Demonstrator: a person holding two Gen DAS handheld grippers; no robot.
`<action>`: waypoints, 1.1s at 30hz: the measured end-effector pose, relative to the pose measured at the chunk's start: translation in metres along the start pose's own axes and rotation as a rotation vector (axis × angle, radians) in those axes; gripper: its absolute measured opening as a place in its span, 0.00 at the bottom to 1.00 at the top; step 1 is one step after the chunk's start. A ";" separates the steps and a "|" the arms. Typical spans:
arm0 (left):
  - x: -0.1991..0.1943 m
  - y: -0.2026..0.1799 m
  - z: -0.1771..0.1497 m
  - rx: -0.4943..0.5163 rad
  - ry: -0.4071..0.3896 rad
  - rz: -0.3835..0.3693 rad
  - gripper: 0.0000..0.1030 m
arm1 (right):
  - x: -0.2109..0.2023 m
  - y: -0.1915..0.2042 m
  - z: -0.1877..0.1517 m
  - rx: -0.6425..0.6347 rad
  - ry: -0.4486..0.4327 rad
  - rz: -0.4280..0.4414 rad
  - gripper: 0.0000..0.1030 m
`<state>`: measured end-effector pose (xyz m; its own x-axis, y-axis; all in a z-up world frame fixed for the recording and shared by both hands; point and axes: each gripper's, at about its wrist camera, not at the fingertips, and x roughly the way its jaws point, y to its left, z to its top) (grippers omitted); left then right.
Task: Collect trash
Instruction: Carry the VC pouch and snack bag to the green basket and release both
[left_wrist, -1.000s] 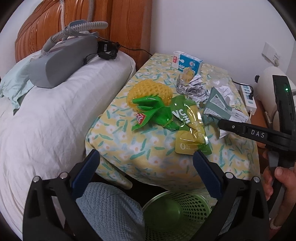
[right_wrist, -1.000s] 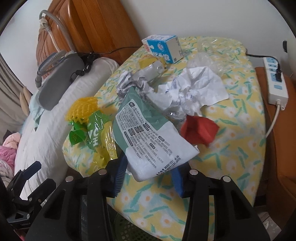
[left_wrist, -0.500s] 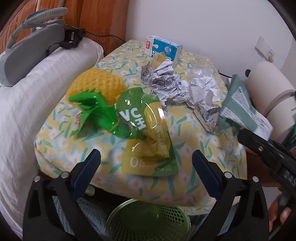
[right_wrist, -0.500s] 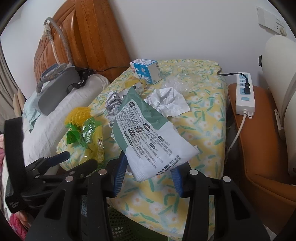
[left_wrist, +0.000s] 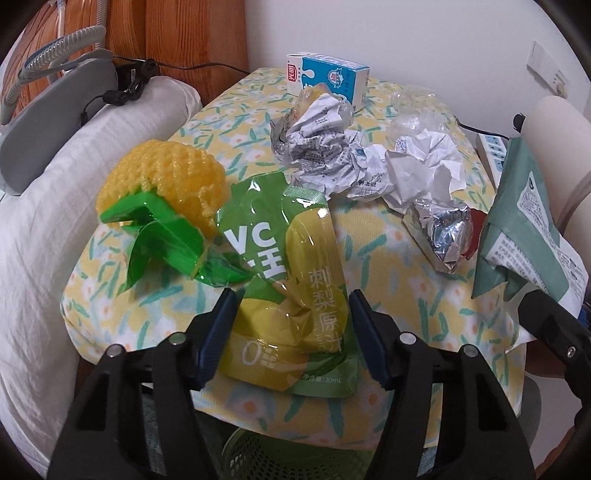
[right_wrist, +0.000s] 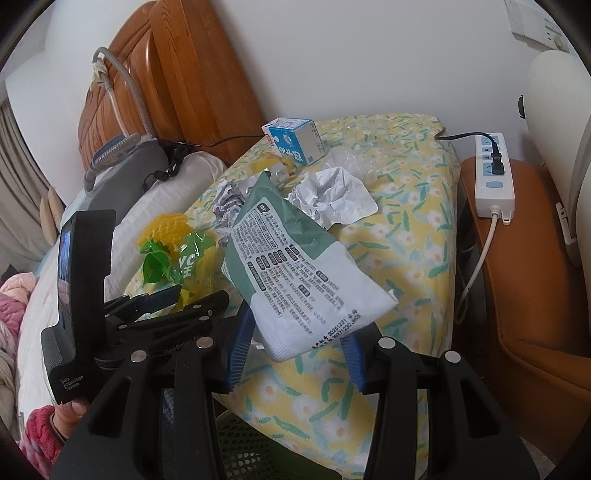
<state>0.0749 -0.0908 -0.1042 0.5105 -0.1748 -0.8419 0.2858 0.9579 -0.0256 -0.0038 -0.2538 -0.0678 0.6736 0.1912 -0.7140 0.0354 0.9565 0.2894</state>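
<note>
Bedside table, flowered yellow cloth; contents listed left to right, left wrist view.

1. Yellow foam net, far left of the cloth, near the pillow. Green wrapper lies against its front.
2. Juice pouch, green and yellow, flat, lower end over the table's front edge. Left gripper straddles this lower end: one blue pad at each side edge, jaws closing, half-wide. Whether the pads touch the pouch yet cannot be told.
3. Crumpled newsprint, behind the pouch, centre of the cloth. Milk carton upright behind it, near the wall.
4. Crumpled white paper, just right of the newsprint; clear plastic behind it.
5. Foil wrapper, in front of the white paper, towards the right edge.
6. Green-and-white bag, raised off the cloth at the right front corner. Right gripper holds it by the lower end, jaws narrow, bag pinched between the blue pads and standing up and away from them.
7. Power strip, on the brown surface right of the table.

Below the table's front edge: green mesh bin, under both grippers.
</note>
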 end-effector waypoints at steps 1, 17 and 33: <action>-0.001 0.000 0.000 0.000 -0.003 -0.003 0.59 | 0.000 0.000 -0.001 -0.001 0.001 0.003 0.43; -0.047 0.009 -0.040 0.029 -0.020 -0.084 0.58 | -0.007 0.001 -0.012 -0.017 0.011 -0.004 0.43; -0.048 0.016 -0.165 0.223 0.250 -0.261 0.59 | -0.029 0.022 -0.064 -0.061 0.118 0.034 0.43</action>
<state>-0.0782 -0.0292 -0.1532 0.1937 -0.3178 -0.9281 0.5620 0.8114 -0.1605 -0.0699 -0.2245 -0.0818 0.5820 0.2445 -0.7756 -0.0332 0.9601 0.2778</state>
